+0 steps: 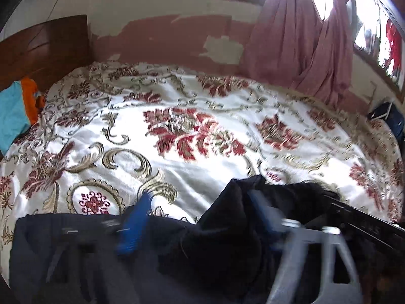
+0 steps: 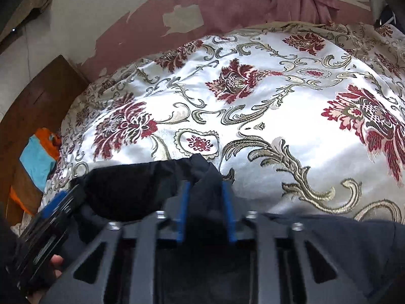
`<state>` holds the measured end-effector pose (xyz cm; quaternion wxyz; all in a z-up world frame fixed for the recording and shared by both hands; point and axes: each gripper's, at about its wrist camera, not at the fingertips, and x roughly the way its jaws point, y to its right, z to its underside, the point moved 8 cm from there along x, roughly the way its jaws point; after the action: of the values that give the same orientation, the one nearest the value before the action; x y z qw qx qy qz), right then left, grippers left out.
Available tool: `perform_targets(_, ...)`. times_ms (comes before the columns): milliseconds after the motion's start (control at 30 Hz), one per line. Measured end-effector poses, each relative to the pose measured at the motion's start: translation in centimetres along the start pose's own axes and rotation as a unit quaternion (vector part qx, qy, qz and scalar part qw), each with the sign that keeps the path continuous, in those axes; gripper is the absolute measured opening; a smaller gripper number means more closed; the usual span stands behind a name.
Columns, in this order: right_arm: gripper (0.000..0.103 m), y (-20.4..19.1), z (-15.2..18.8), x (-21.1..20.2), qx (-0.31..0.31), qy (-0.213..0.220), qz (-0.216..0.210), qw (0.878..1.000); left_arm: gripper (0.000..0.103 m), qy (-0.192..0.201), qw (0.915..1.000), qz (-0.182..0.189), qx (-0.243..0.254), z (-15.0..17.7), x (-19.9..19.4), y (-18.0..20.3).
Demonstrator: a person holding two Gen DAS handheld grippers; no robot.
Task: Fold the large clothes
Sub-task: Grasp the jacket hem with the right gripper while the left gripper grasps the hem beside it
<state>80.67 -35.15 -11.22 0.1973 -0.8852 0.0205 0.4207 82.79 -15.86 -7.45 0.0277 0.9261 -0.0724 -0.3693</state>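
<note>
A dark navy garment (image 1: 222, 228) lies bunched at the near edge of a bed. In the left wrist view my left gripper (image 1: 198, 220) hovers over it, blurred. Its blue fingers (image 1: 134, 225) stand apart with a raised fold of the cloth between them, and a gap shows beside the left finger. In the right wrist view my right gripper (image 2: 206, 210) has its narrow blue fingers (image 2: 183, 210) pressed on a peak of the same garment (image 2: 126, 190). The left gripper's body (image 2: 48, 230) and a hand (image 2: 55, 261) show at the lower left of that view.
A white bedspread (image 1: 177, 88) with red flowers and gold scrolls covers the bed. A wooden headboard (image 1: 45, 45) stands at the left, with a turquoise and orange cloth (image 1: 15, 116) beside it. Pink curtains (image 1: 303, 38) hang at the back wall. A dark object (image 1: 384, 116) sits far right.
</note>
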Motion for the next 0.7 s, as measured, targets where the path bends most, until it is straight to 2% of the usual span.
perform_targets(67,0.011,-0.2,0.5,-1.2,-0.020,0.010,-0.006,1.000,0.017,-0.005,0.9997,0.023,-0.007,0.3,0.0,0.2)
perform_targets(100,0.010,-0.4,0.9,-1.9,-0.037,0.014,-0.005,0.999,0.011,-0.001,0.9989,0.046,-0.010,0.4,-0.4,0.5)
perform_targets(267,0.007,0.1,2.9,-7.8,-0.120,0.040,-0.018,0.992,0.006,0.040,0.9973,0.062,0.008,1.1,-5.2,-0.4)
perform_targets(367,0.005,1.0,4.5,-11.0,-0.169,0.050,-0.015,0.984,0.006,0.043,0.9961,0.077,0.008,2.6,-8.7,-2.2)
perform_targets(500,0.004,2.1,6.5,-13.4,-0.203,0.038,-0.016,0.978,0.005,0.022,0.9960,0.085,0.016,5.0,-10.9,-3.9)
perform_targets(700,0.003,2.9,9.1,-13.7,-0.261,0.014,0.025,0.965,0.005,-0.022,0.9961,0.083,0.020,9.0,-10.6,-5.3)
